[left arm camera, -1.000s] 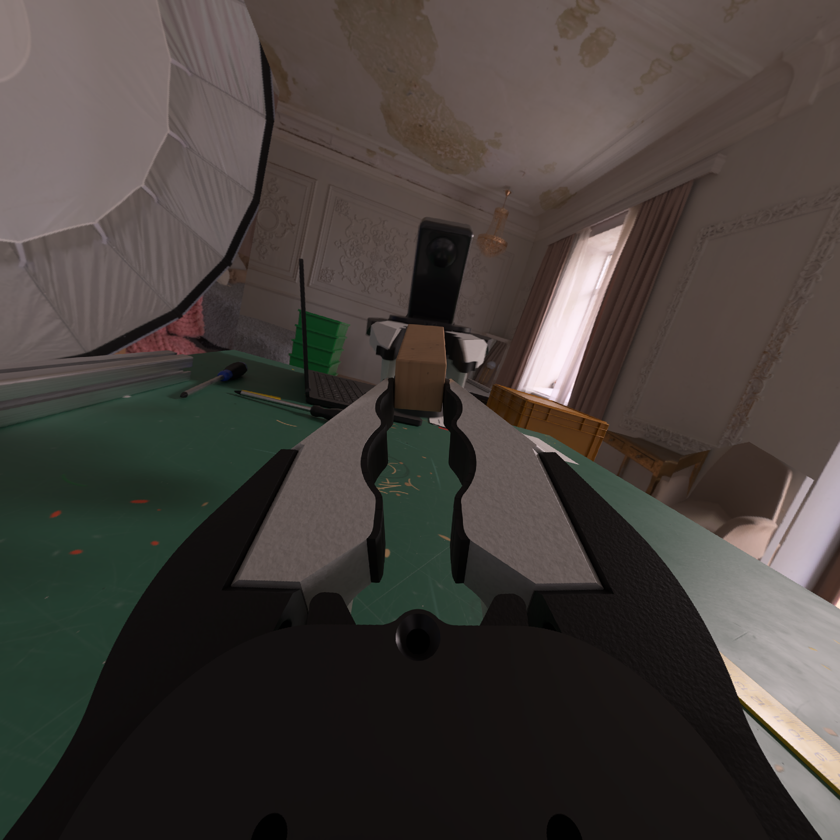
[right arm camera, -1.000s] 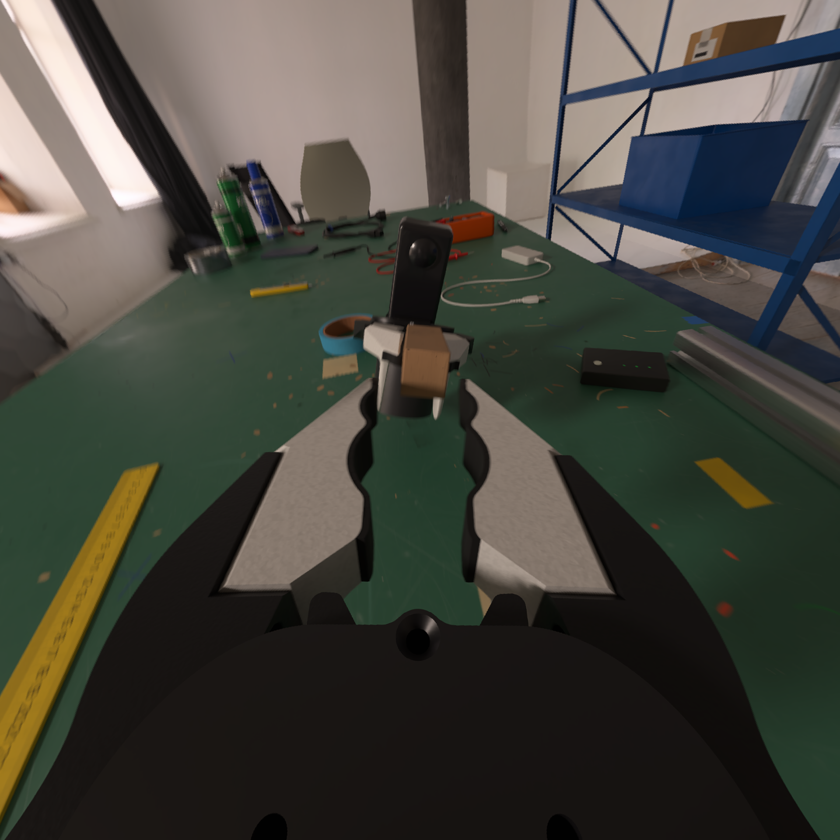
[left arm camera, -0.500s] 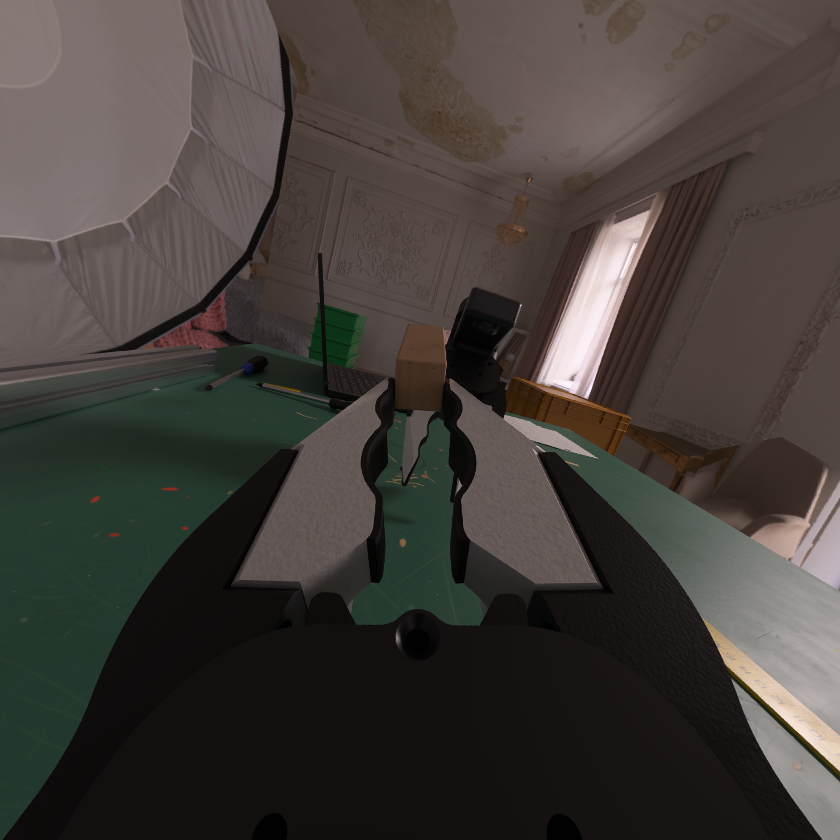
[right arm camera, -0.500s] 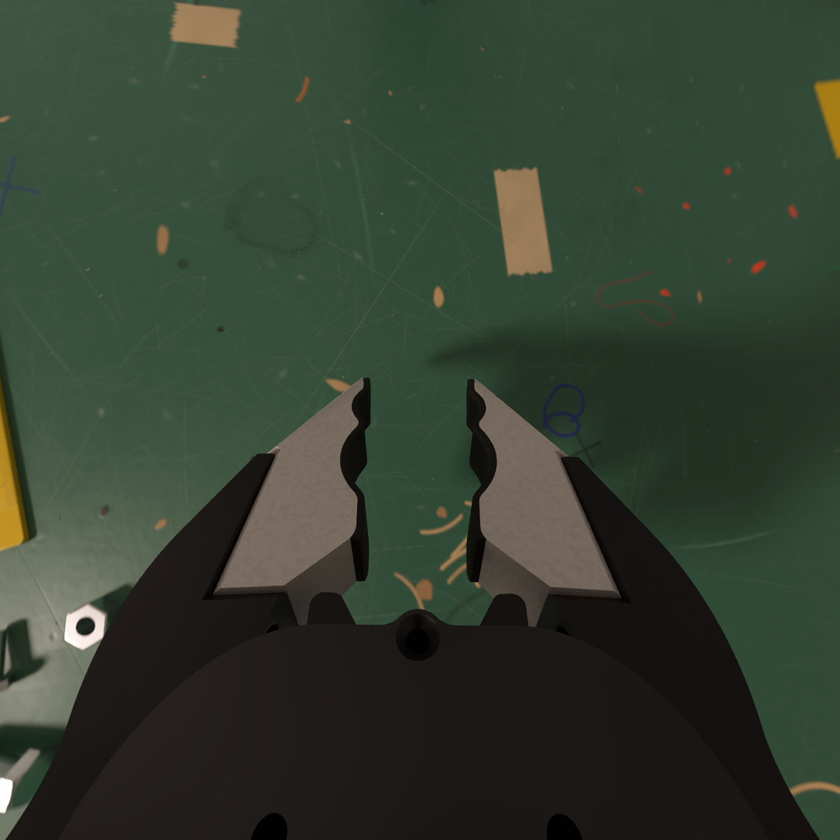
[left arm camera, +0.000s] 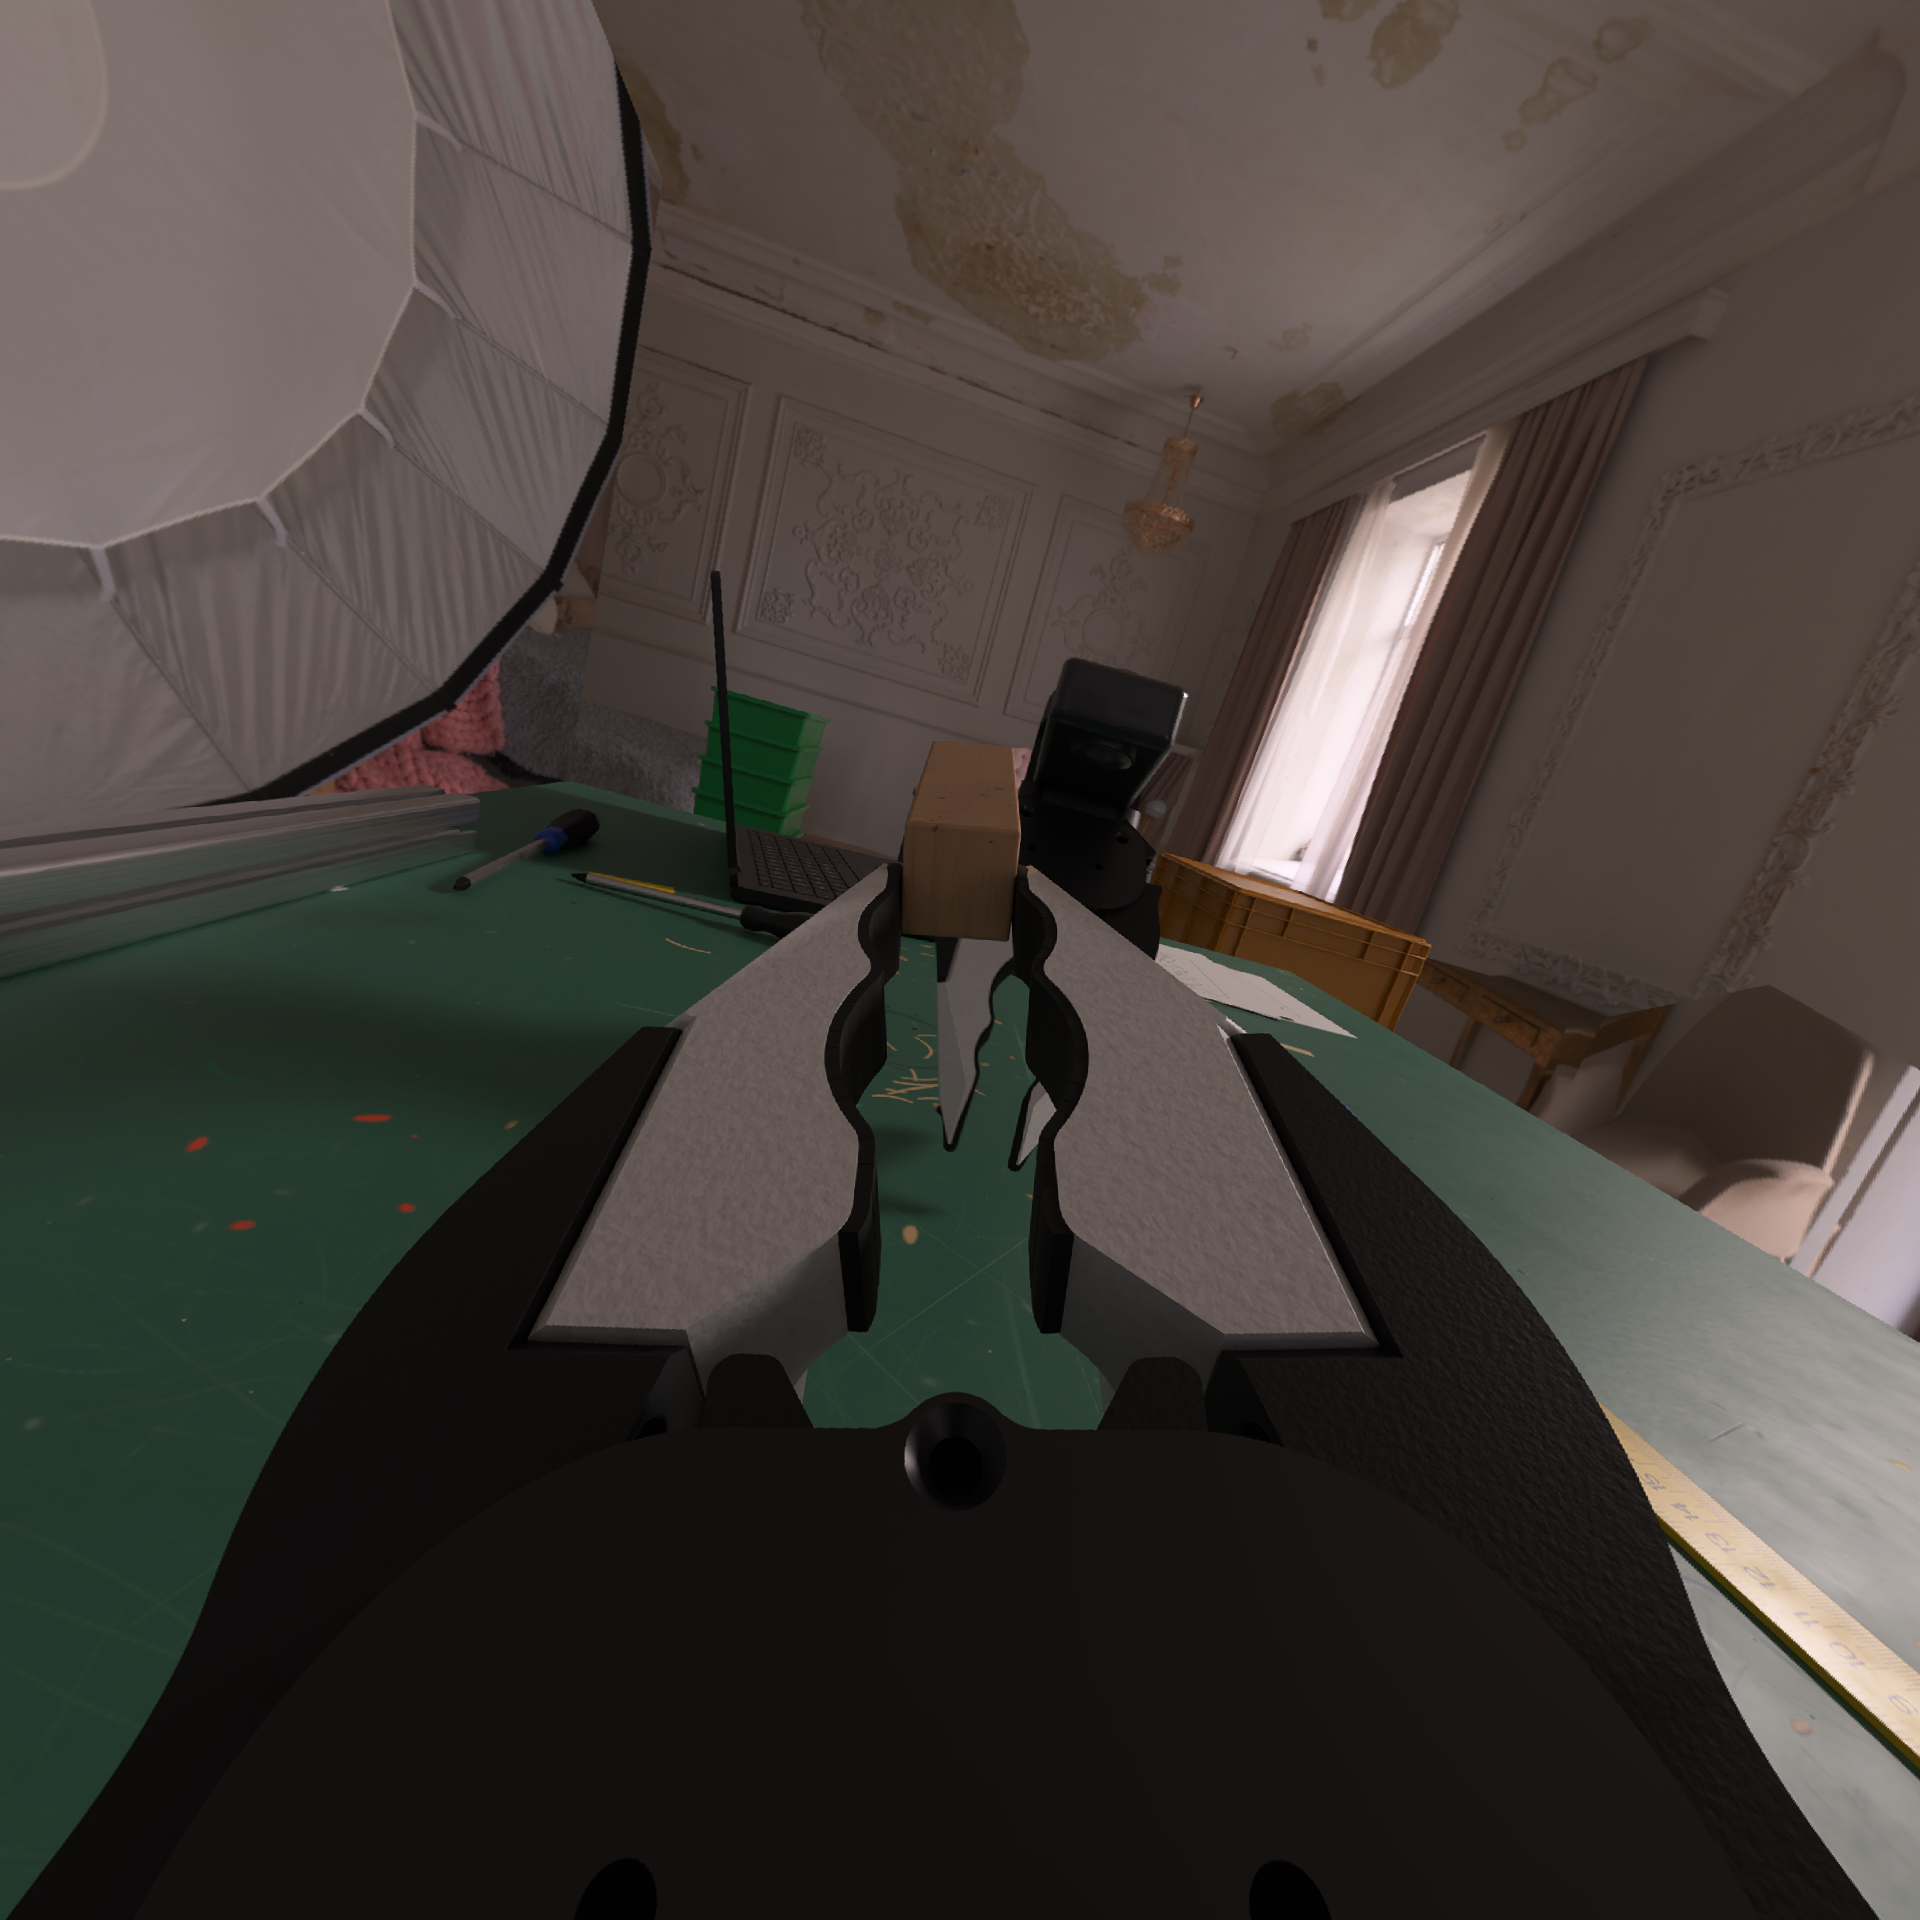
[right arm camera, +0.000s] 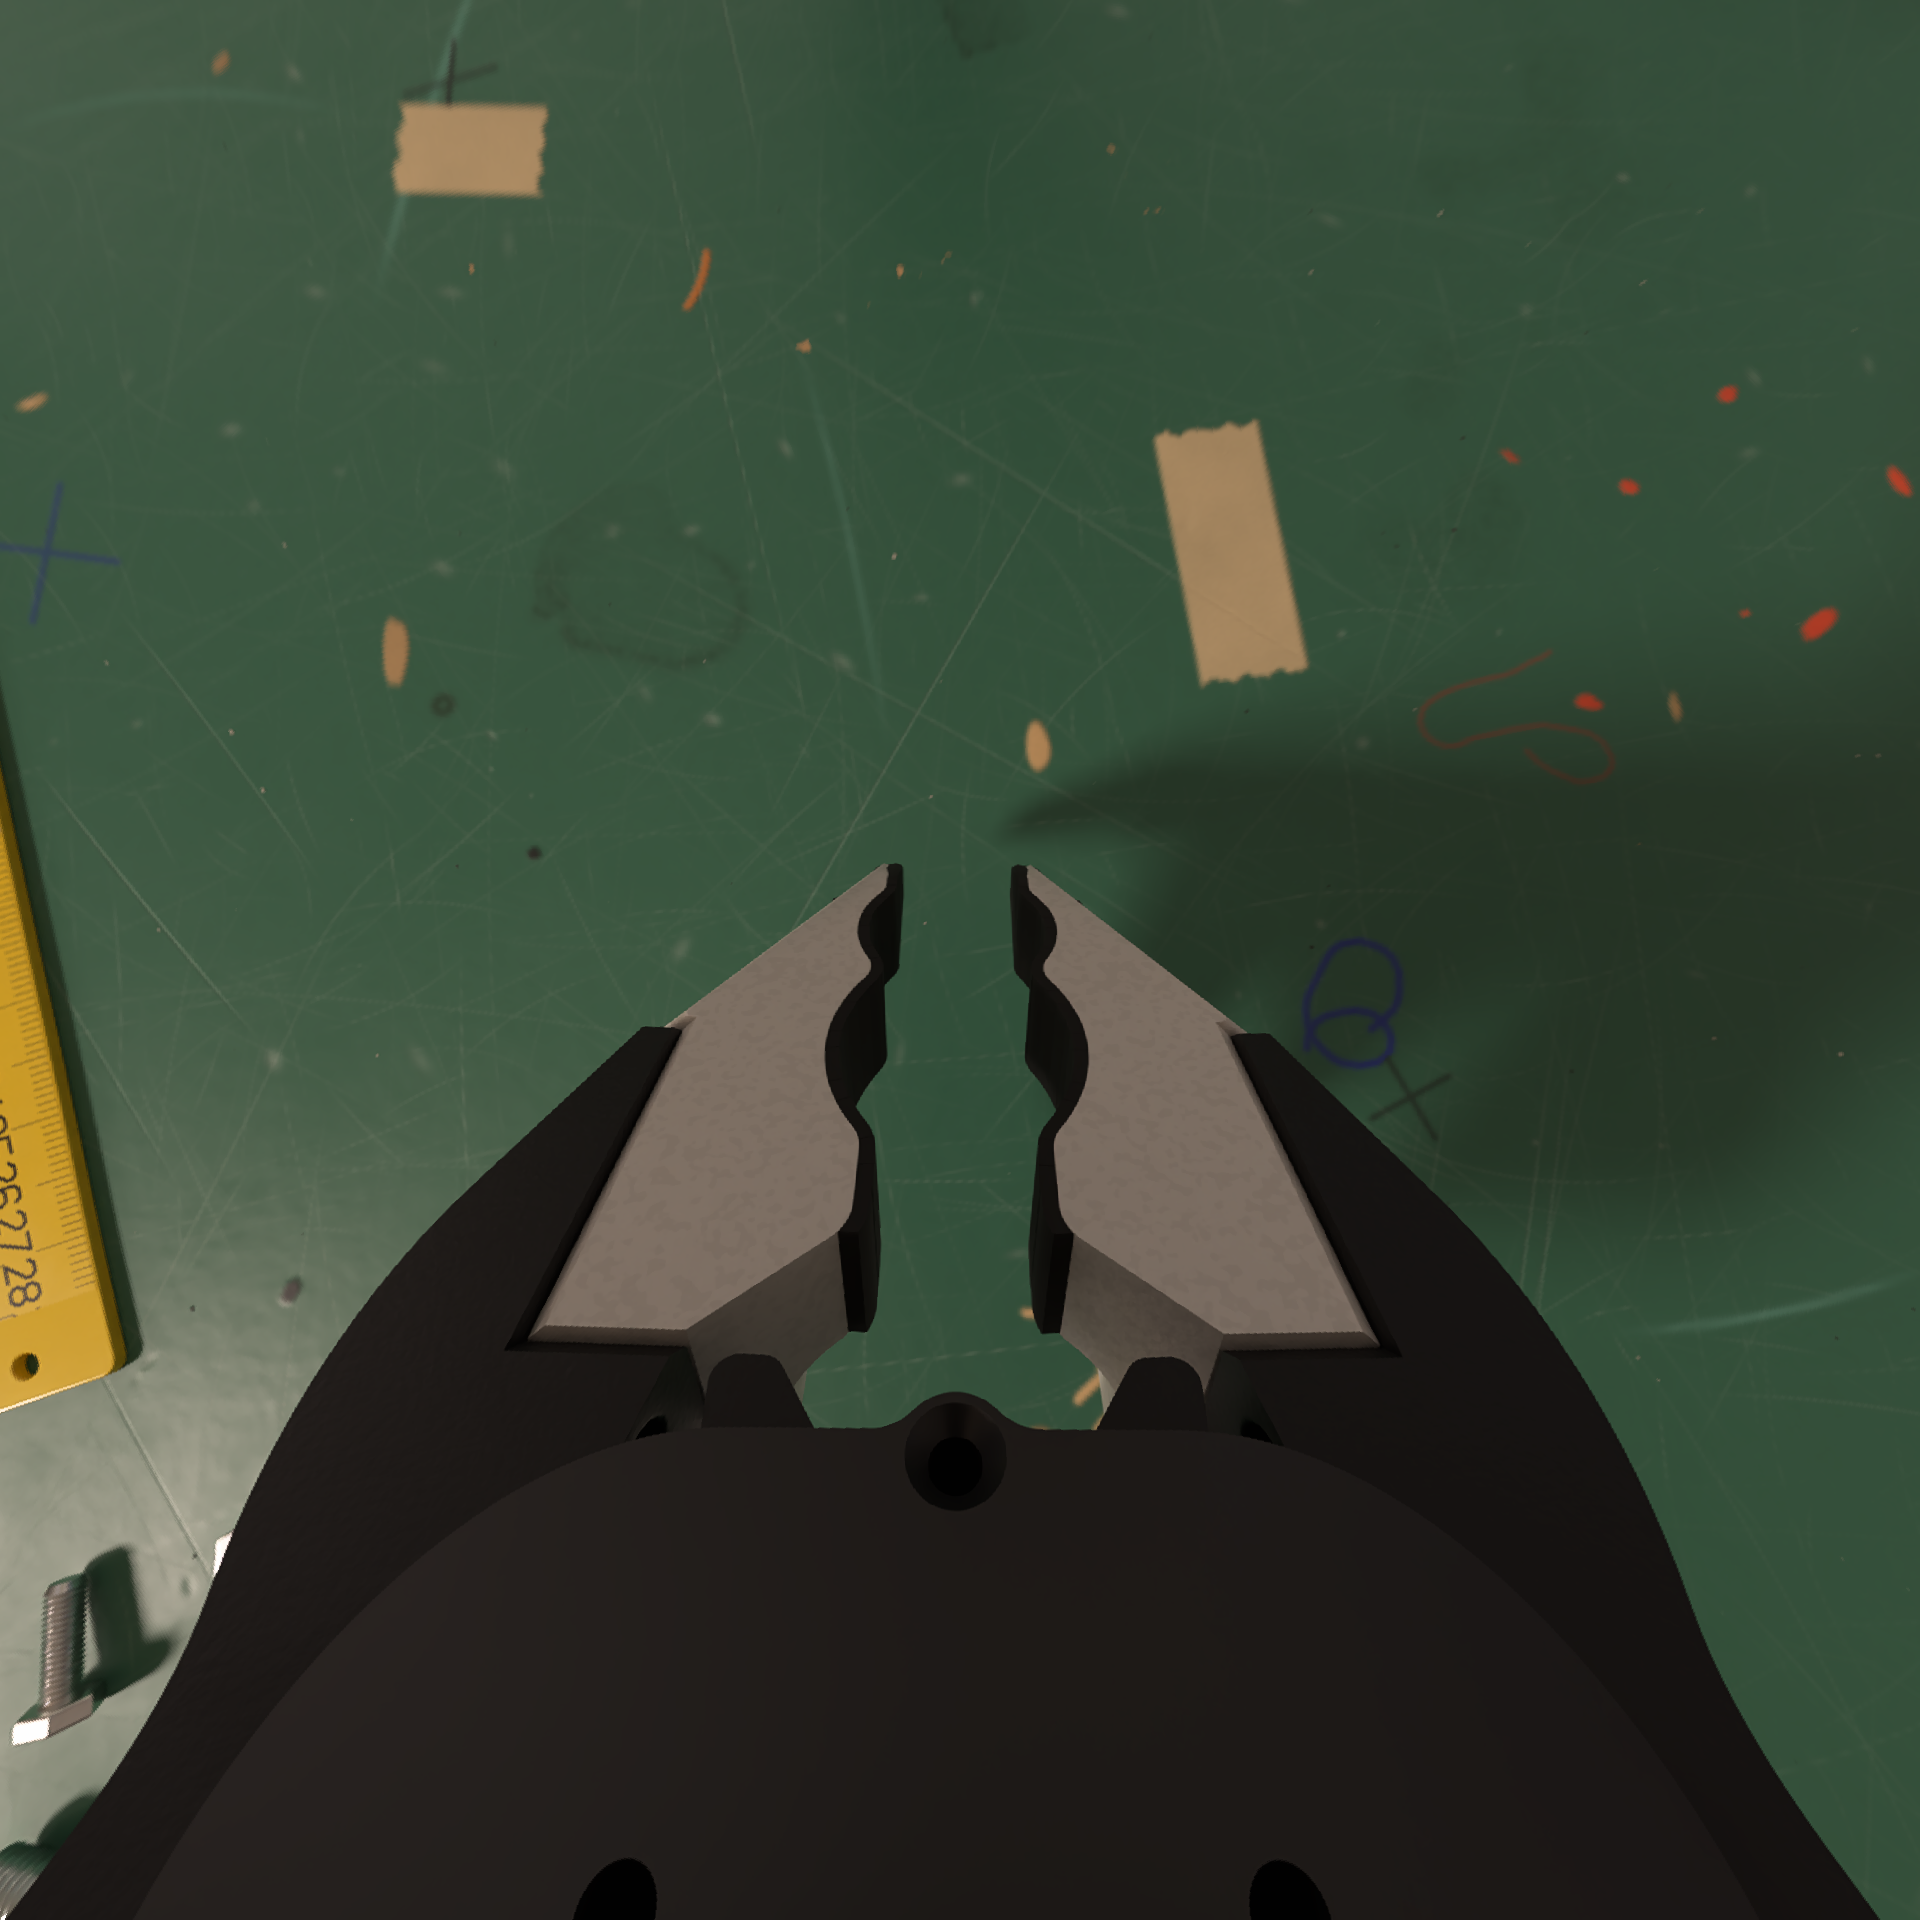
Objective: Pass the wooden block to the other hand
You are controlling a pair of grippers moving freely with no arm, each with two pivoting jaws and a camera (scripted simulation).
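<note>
The left gripper, a black body with two grey wedge-shaped fingers lined in wavy black rubber, was closed on a pale rectangular wooden block. The block was pinched at the very fingertips, its lower part between the pads and its upper part standing clear above them, held in the air over the scuffed green work table.

Taking the block as the landmark: directly behind it and slightly lower hung the right gripper, its black body rising past the block's right side and its fingers pointing down toward the table. To the left of the block, on the table, stood an open black laptop; farther left lay a screwdriver with a blue and black handle, and behind the laptop a stack of green plastic bins. A large white softbox filled the upper left. A yellow ruler lay along the table edge, well to the block's lower right.

In the right wrist view, the right gripper faced straight down at the green table, its fingers parted by a narrow gap with nothing between them. A strip of tan masking tape lay ahead of it, a second tan piece farther off, the yellow ruler at the left edge and a steel bolt at lower left.
</note>
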